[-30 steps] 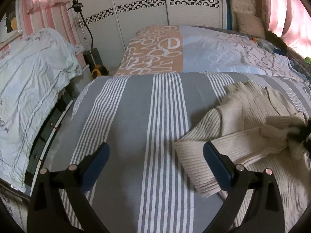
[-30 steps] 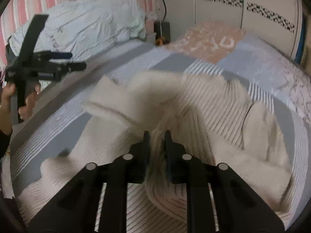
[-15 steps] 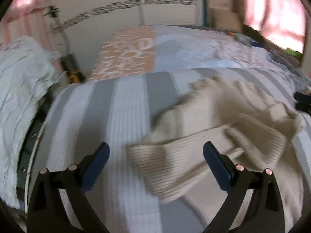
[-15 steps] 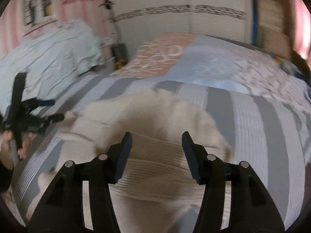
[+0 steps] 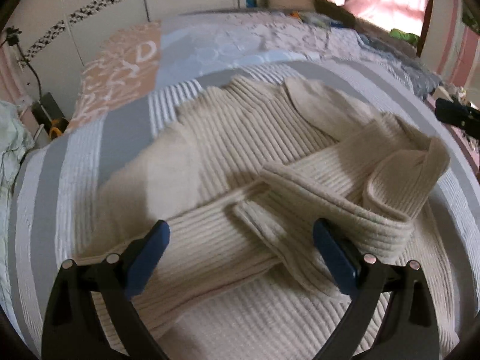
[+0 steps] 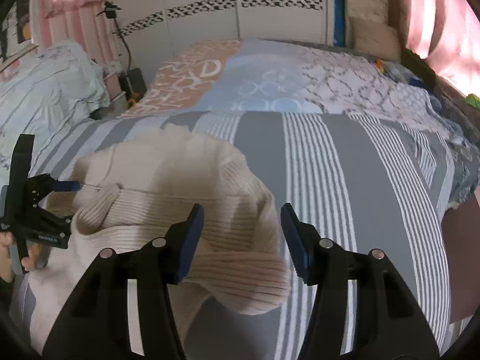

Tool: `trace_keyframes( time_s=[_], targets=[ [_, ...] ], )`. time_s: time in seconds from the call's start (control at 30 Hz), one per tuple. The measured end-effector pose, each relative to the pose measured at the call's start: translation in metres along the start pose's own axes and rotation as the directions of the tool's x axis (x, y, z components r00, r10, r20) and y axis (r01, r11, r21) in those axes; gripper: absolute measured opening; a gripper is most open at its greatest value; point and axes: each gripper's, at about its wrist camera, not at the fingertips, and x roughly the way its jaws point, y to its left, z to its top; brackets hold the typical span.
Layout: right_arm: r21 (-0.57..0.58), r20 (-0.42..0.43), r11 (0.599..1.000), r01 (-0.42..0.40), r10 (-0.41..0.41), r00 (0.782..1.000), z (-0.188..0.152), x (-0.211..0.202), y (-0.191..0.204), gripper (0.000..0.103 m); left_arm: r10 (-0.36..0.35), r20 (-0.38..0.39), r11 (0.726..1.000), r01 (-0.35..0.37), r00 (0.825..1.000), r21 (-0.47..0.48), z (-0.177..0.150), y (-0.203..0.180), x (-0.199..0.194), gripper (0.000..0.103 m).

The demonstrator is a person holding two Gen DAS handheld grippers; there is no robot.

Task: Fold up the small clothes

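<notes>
A cream ribbed knit sweater (image 5: pixel 240 156) lies on the grey and white striped bedcover (image 5: pixel 78 180), both sleeves folded across its body. My left gripper (image 5: pixel 241 249) hovers open just above the crossed sleeves, with nothing between its blue pads. In the right wrist view the same sweater (image 6: pixel 168 198) lies at the lower left, and my right gripper (image 6: pixel 242 234) stands open over its right edge, empty. The left gripper (image 6: pixel 36 207) shows there at the far left, held by a hand.
A patchwork quilt (image 6: pixel 270 78) covers the far half of the bed. White wardrobe doors (image 6: pixel 210 3) stand behind it. A pale bundle of bedding (image 6: pixel 45 87) lies at the left, pink curtains (image 6: pixel 438 21) at the right. Striped cover lies bare right of the sweater.
My right gripper let go of the sleeve it held, opened, and pulled back to the right. My left gripper moved right and forward, over the sweater.
</notes>
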Motion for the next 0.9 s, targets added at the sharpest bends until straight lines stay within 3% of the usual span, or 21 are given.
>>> trace_keyframes(
  time_s=[0.03,0.1,0.13,0.17,0.27,0.4,0.47,0.57,0.63,0.77,0.9],
  targets=[
    [0.003,-0.007,1.000,0.004,-0.004,1.000,-0.001,0.001,-0.002,0.054,0.001,-0.007,1.000,0.000,1.000,0.017,-0.001,-0.006,0.003,0.093],
    [-0.005,-0.025,1.000,0.004,-0.004,1.000,-0.003,0.004,-0.003,0.054,-0.002,-0.015,0.999,0.003,1.000,0.054,-0.001,-0.015,0.008,0.068],
    [-0.021,-0.035,1.000,0.009,-0.010,0.999,-0.003,0.005,-0.002,0.054,-0.017,-0.022,0.997,0.018,1.000,0.070,-0.002,-0.018,0.009,0.044],
    [-0.035,-0.041,0.999,0.015,-0.017,0.999,-0.003,0.006,-0.001,0.054,-0.040,-0.028,0.995,0.043,0.999,0.093,-0.002,-0.024,0.010,0.028],
    [-0.097,-0.053,0.994,0.049,-0.054,0.997,-0.005,0.004,0.005,0.054,0.015,-0.018,0.983,-0.011,1.000,0.181,-0.003,-0.041,0.008,0.011],
    [-0.147,-0.066,0.987,0.070,-0.081,0.995,-0.009,-0.004,0.006,0.054,0.042,0.021,0.984,-0.045,0.999,0.170,-0.004,-0.036,-0.002,0.009],
    [-0.160,-0.071,0.984,0.071,-0.084,0.994,-0.010,-0.005,0.004,0.054,0.059,0.057,0.992,-0.065,0.997,0.109,-0.003,-0.019,-0.014,0.009],
    [-0.137,-0.061,0.988,0.068,-0.077,0.995,-0.008,-0.008,-0.002,0.054,0.099,0.137,0.994,-0.092,0.986,-0.055,-0.003,0.026,-0.047,0.009],
    [-0.108,-0.053,0.993,0.052,-0.058,0.997,-0.006,-0.009,-0.005,0.054,0.127,0.176,0.982,-0.099,0.976,-0.162,-0.009,0.058,-0.070,0.009],
    [-0.084,-0.056,0.996,0.003,-0.008,0.998,-0.001,-0.001,-0.001,0.054,0.217,0.189,0.947,-0.159,0.958,-0.280,-0.032,0.099,-0.099,0.009],
    [-0.101,-0.089,0.994,-0.034,0.025,0.996,0.000,0.015,0.014,0.054,0.233,0.135,0.926,-0.177,0.963,-0.335,-0.051,0.117,-0.091,0.009]
  ],
)
